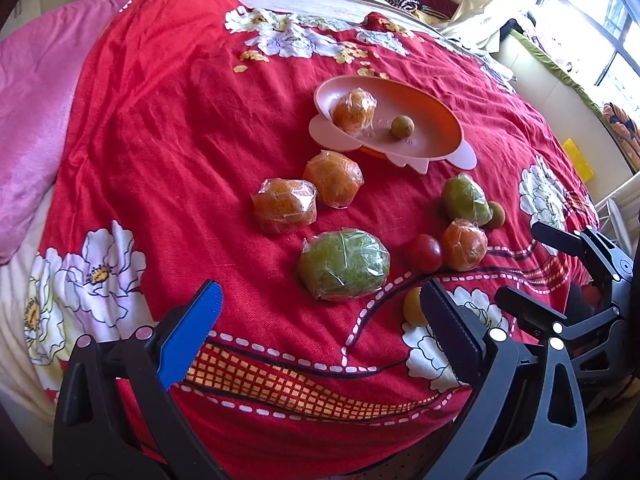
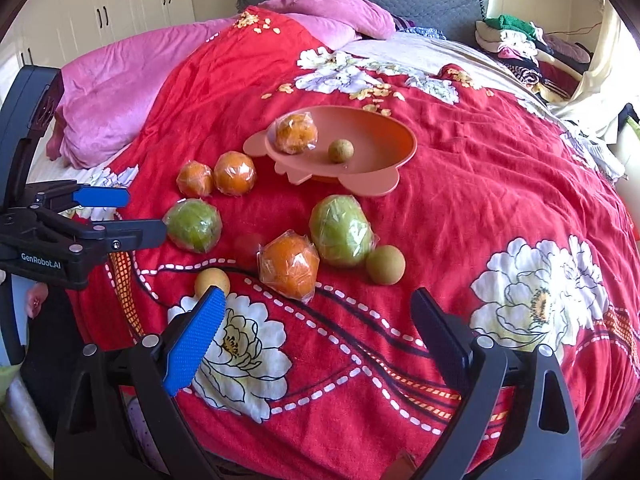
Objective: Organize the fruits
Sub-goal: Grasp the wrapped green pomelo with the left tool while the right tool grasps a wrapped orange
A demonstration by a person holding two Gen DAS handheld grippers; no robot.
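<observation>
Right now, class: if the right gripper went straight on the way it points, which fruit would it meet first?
Probably the wrapped orange, lying nearest ahead of the open right gripper and slightly left of its midline. The large wrapped green fruit sits just behind it. Depth is uncertain through the fisheye.

Fruit spread over a bed, part of it gathered in a dish.

A salmon-pink oval plastic dish (image 2: 384, 136) is set on the red flowered bedspread (image 2: 480, 208); in it a film-wrapped orange (image 2: 296, 134) lies left of a small brown round fruit (image 2: 341, 151). Before the dish, two wrapped oranges (image 2: 216, 176) are placed side by side at the left. Nearer, a wrapped green fruit (image 2: 193, 225) lies left and a larger wrapped green fruit (image 2: 340, 230) right, with another wrapped orange (image 2: 289, 266) between and before them.
</observation>
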